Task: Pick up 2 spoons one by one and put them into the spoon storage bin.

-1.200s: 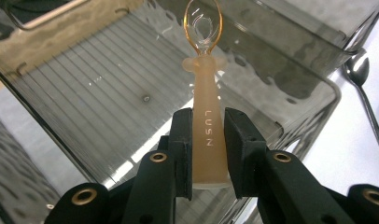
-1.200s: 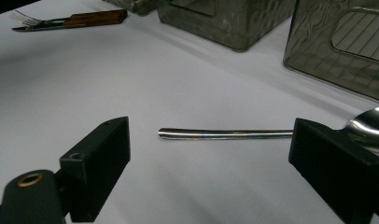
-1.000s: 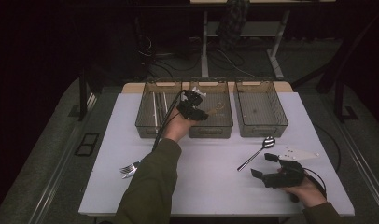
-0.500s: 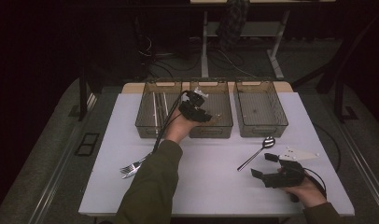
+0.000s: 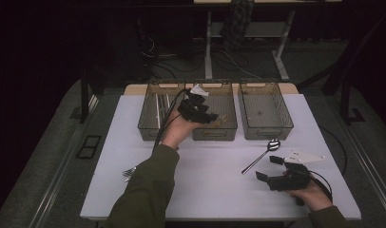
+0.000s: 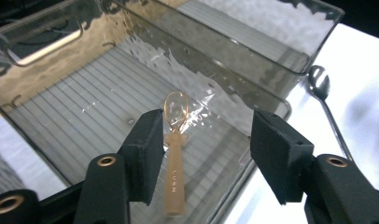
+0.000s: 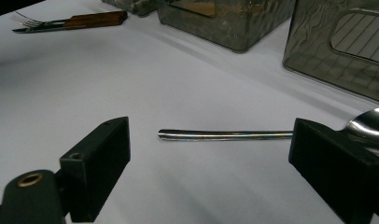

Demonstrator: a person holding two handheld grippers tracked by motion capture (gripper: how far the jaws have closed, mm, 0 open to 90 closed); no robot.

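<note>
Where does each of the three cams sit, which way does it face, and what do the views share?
High view: above the person's side, facing forward and down on the white table; forearms, both hands show.
Left gripper view: rides the left gripper, looking into the middle bin at a copper spoon; open jaws show.
Right gripper view: rides the right gripper, low across the table; open jaws show.
Shared: the steel spoon appears in all three.

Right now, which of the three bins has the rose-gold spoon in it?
The middle bin. The rose-gold spoon lies on its ribbed floor under the open left gripper. The left bin holds long utensils; the right bin looks empty.
</note>
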